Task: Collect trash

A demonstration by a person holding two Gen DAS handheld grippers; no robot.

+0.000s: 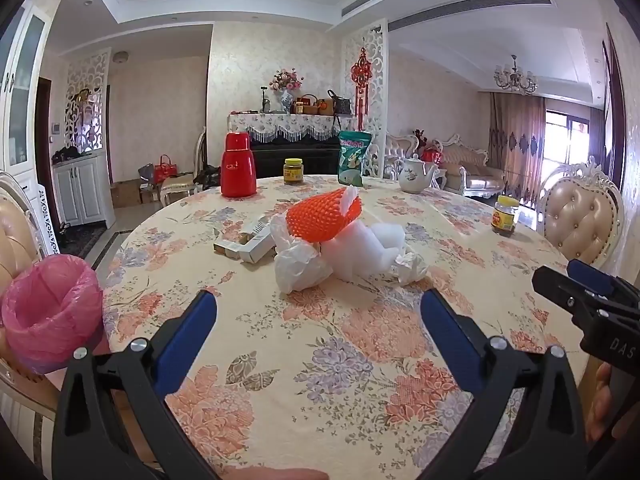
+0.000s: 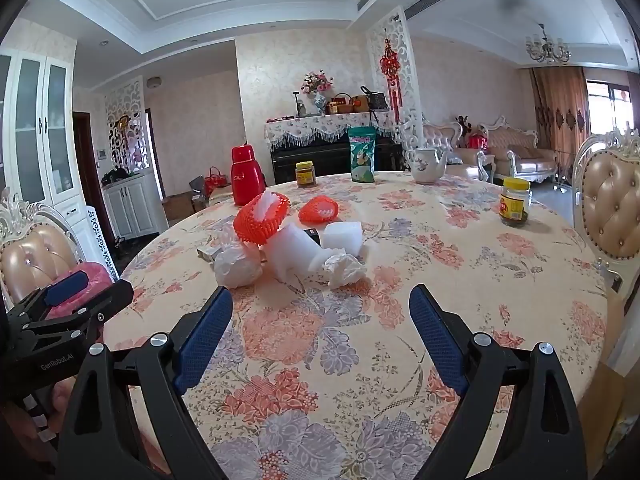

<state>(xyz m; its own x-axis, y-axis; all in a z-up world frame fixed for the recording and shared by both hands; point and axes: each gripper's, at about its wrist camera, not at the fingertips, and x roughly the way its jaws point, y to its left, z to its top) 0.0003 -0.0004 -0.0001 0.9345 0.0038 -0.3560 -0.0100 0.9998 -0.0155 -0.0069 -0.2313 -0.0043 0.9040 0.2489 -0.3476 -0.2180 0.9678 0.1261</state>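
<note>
While both claws hover low over the floral tablecloth [image 1: 360, 360], the left gripper [image 1: 318, 304] and right gripper [image 2: 320, 300] stand spread wide with nothing between their blue pads. The trash heap lies mid-table, well ahead: an orange foam net [image 1: 324, 216], white foam blocks [image 2: 296, 248], a crumpled tissue [image 2: 344, 266], a white plastic bag [image 1: 298, 266]. Small cartons [image 1: 250, 242] are half hidden behind it. The pink-lined bin [image 1: 52, 312] sits beside the table's left edge, its base cut off.
</note>
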